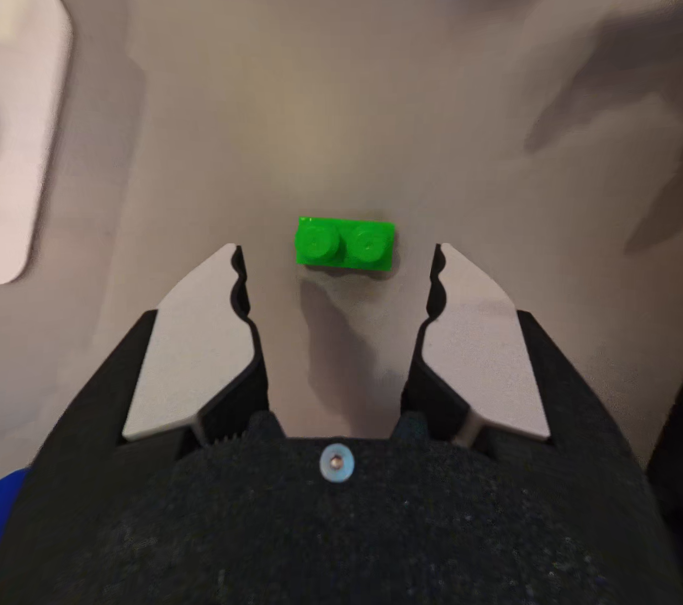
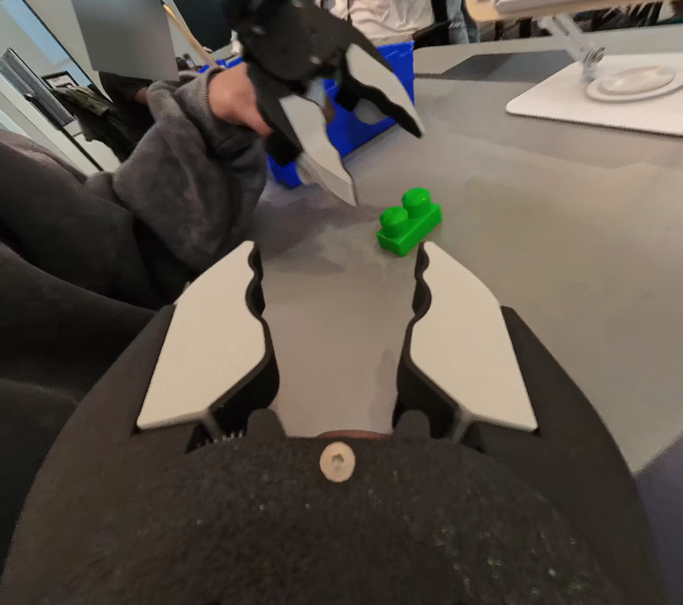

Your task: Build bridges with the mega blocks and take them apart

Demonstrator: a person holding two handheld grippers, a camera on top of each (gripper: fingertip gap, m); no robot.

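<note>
A green two-stud mega block [image 1: 345, 243] lies flat on the grey table, studs up. My left gripper [image 1: 338, 247] is open and empty above it, with the block just ahead of and between the fingertips, touching neither. In the right wrist view the same block [image 2: 410, 222] sits just past the right fingertip [image 2: 428, 254]. My right gripper [image 2: 338, 249] is open and empty, low over the table. The left gripper [image 2: 384, 166] shows there too, open, held by a hand in a grey sleeve, tips above and left of the block.
A blue bin [image 2: 354, 114] stands behind the left gripper. A white stand base [image 2: 598, 95] with a raised board is at the far right; its pale edge shows in the left wrist view [image 1: 33, 129]. People stand beyond the table. Grey tabletop [image 2: 536, 217] extends to the right.
</note>
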